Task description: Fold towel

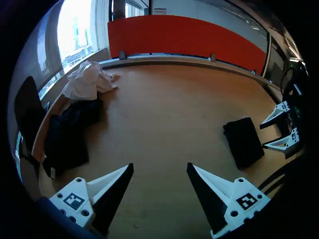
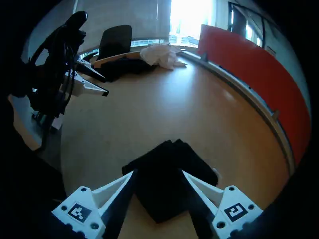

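Left gripper view shows the left gripper (image 1: 159,172) with its fingers spread wide, holding nothing, over bare wood of the table (image 1: 167,107). The towel (image 1: 244,141), black and folded into a compact oblong, lies flat off to its right, with the right gripper (image 1: 263,136) just beside the towel's far edge. From the right gripper view, that gripper (image 2: 158,172) is also parted wide, its fingers either side of the towel's (image 2: 175,157) near end; I see no pinch on the cloth. The left gripper (image 2: 106,87) hangs well apart, across the table. At the far end sit a white cloth heap (image 1: 87,79) and a dark heap (image 1: 69,131), before a red partition (image 1: 187,38).
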{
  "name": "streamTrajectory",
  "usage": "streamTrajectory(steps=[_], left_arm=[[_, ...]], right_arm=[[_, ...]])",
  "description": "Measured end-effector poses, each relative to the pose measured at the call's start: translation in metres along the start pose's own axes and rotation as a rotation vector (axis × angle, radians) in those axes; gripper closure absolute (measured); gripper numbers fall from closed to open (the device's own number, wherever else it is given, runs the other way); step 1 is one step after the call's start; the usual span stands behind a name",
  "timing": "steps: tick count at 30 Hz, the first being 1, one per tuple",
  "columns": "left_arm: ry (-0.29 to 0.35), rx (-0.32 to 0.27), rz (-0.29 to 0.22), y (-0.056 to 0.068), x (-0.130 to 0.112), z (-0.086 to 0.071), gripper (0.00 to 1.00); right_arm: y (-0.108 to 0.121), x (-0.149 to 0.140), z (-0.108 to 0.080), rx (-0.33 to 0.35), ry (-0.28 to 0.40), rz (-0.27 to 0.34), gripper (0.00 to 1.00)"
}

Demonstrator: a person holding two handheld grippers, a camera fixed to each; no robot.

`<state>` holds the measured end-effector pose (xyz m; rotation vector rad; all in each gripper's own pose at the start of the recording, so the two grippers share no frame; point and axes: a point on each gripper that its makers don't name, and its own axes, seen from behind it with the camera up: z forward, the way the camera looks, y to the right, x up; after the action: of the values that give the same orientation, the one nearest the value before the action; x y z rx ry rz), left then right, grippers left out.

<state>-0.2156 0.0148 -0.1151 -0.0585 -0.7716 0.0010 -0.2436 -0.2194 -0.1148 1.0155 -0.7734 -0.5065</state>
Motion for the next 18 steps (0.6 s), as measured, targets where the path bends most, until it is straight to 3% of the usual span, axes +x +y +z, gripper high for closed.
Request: streamTrajectory(steps=[8,18], left_arm=[[0.001,-0.004,0.007,0.0,0.002,0.001,0.0],[0.001,-0.007,0.012,0.003,0.003,0.001,0.0]], right_arm=[[0.012,-0.009,-0.008,-0.03,-0.004,0.042,0.24],[0.013,-0.047,-0.011,-0.046,-0.055,0.078,0.24]])
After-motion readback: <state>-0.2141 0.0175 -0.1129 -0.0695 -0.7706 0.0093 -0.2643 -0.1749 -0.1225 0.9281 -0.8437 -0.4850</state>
